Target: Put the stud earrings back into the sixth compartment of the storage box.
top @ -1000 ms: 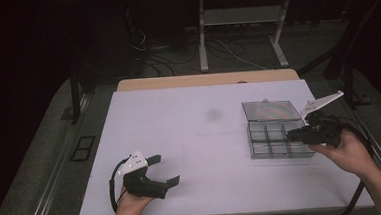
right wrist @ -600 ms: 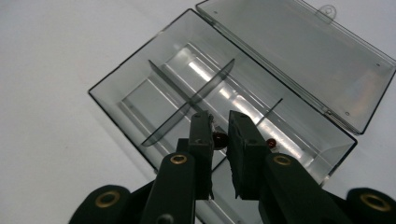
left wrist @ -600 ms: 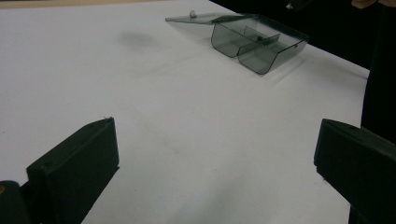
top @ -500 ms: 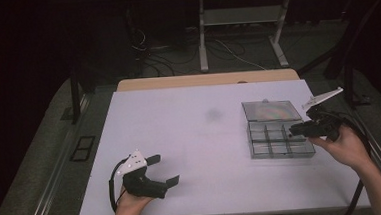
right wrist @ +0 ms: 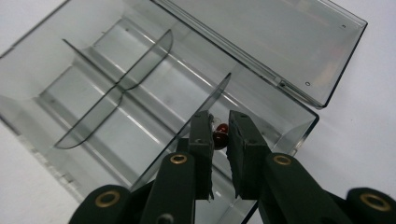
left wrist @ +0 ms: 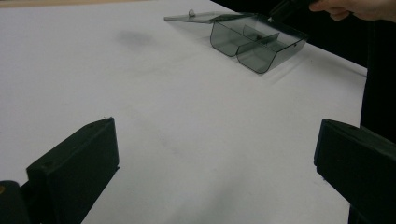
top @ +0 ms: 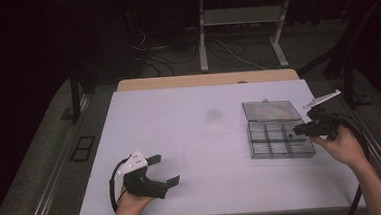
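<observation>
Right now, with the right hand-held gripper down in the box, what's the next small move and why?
Probably lift straight up. In the right gripper view, the right hand-held gripper has its jaws nearly closed with a small red piece between them, inside a corner compartment of the clear box. A divider stands close beside the jaws, so sideways motion would likely hit it.

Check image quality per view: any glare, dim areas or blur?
High view: dim, dark surround, rainbow sheen on the open lid of the clear box. Left gripper view: evenly lit white table, near jaws soft. Right gripper view: streaky reflections on the box floor; small red item between the jaws sharp.
</observation>
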Demonstrator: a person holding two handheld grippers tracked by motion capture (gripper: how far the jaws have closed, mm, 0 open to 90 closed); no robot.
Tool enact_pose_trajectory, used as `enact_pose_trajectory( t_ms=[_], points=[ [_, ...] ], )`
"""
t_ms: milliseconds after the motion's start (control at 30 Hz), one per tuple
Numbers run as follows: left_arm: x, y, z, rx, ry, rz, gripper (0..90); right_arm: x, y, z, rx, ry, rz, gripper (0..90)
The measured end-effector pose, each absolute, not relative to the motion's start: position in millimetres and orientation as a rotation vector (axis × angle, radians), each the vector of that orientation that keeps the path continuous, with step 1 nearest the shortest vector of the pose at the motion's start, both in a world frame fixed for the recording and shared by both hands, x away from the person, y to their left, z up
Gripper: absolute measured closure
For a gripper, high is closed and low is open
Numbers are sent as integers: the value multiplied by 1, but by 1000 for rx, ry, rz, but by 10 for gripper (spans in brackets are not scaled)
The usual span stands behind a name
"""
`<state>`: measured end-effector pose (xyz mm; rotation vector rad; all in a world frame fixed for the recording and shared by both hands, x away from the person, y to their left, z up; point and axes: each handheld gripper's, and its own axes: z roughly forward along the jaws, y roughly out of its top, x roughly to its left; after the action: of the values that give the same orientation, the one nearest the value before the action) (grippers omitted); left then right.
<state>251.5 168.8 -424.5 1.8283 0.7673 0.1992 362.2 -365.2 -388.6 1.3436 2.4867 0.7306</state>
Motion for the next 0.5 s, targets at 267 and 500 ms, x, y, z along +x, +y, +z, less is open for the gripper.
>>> enact_pose_trajectory(
  t_ms=[267, 500],
  points=[
    [252, 169, -425, 1825, 769, 198, 0, 377, -362, -402, 1367, 2489, 683, 796],
    [252, 171, -424, 1825, 768, 197, 0, 384, -360, -410, 1383, 2497, 658, 789]
  ],
)
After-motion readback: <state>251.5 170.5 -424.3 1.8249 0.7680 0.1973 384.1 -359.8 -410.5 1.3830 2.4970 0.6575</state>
